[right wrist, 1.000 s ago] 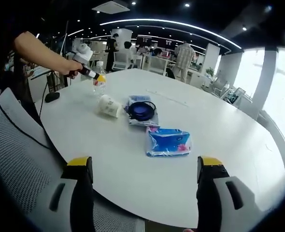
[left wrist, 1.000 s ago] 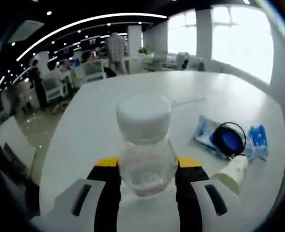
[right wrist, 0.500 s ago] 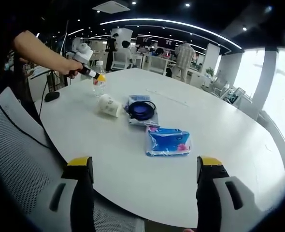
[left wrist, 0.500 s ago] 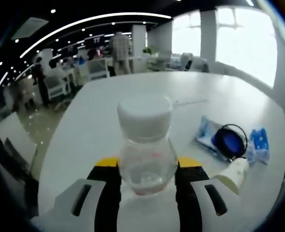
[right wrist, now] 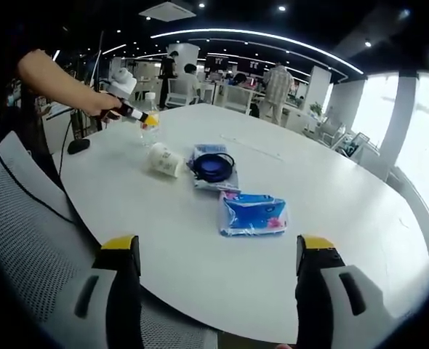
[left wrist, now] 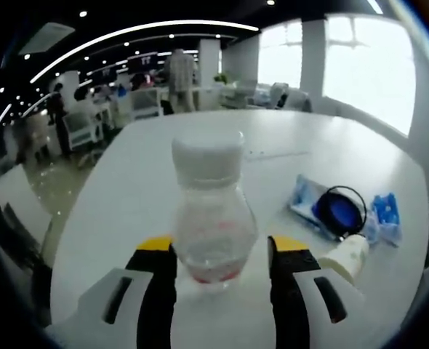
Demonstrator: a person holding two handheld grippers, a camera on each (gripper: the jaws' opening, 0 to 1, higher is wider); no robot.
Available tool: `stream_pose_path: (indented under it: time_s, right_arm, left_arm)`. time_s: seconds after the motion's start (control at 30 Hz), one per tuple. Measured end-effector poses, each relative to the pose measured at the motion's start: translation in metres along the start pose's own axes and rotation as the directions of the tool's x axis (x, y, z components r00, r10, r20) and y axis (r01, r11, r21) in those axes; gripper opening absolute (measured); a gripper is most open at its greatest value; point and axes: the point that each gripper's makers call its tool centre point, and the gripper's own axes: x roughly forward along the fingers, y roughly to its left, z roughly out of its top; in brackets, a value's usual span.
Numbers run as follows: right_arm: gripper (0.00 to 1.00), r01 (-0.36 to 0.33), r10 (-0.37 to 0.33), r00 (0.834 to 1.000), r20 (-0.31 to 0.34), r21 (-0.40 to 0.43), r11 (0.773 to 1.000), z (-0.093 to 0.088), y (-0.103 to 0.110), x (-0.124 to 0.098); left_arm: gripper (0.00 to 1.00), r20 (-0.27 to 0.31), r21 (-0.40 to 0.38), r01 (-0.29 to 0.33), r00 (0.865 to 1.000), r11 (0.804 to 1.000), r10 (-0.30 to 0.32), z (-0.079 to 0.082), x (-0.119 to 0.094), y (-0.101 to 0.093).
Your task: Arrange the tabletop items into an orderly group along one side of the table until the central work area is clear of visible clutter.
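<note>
White round desk (right wrist: 323, 218), broad bare stretch toward far edge. Left tool (left wrist: 214, 269) loosely flanking clear plastic white-capped bottle (left wrist: 211, 218); right tool (right wrist: 216, 251) wide, holding nothing.

My left gripper (left wrist: 212, 265) sat low with its 2 jaws spread slightly, a narrow gap showing on each side. In the right gripper view my bare left forearm (right wrist: 58, 73) reached out holding it. My right gripper (right wrist: 214, 251) hung wide open, jaws well apart.
</note>
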Motion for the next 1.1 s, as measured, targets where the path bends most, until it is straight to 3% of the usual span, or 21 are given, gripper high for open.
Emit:
stream_pose_path:
  time_s: [0.3, 0.77, 1.1]
  right_arm:
    - [0.88, -0.005, 0.005, 1.0, 0.004, -0.003, 1.0, 0.001, 0.001, -0.001]
    - [0.88, 0.0, 0.0, 1.0, 0.011, -0.011, 1.0, 0.002, 0.001, -0.001]
    - [0.88, 0.003, -0.002, 1.0, 0.015, -0.01, 1.0, 0.003, 0.0, 0.0]
  left_arm:
    - [0.52, -0.01, -0.015, 0.023, 1.0, 1.0, -0.023, -0.01, -0.014, -0.006]
    - [0.69, 0.01, -0.021, 0.03, 0.999, 0.999, -0.03, -0.022, -0.036, -0.02]
    - [0.73, 0.047, -0.038, 0.05, 0.998, 0.998, -0.048, -0.025, -0.048, -0.033]
